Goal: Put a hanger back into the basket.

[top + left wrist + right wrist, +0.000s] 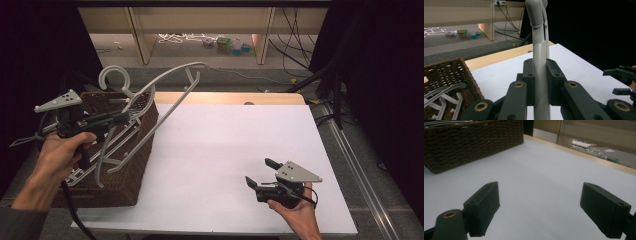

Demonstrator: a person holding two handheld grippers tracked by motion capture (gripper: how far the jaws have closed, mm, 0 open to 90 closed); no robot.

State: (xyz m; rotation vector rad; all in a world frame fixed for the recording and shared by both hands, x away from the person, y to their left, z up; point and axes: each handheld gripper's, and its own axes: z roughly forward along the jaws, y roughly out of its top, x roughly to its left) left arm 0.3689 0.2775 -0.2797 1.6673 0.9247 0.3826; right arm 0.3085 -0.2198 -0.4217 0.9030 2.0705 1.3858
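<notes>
Basket (127, 165) sits on table (225, 145) at its left edge, w/ hangers (112, 150) lying in it. One hanger (170, 82) sticks up over basket's far corner, clamped in left gripper (117, 118). Right gripper (260, 172) sits near table's front right, well apart from basket.

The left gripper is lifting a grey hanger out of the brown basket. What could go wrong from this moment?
1. The left gripper clamps the grey hanger on one thin arm, far from its middle, so it may swivel or slip between the jaws.
2. Its lower end sits among the other hangers in the wicker basket; it might snag and drag them, or tip the basket.
3. The right gripper rests open on the table, too far to help quickly.
</notes>
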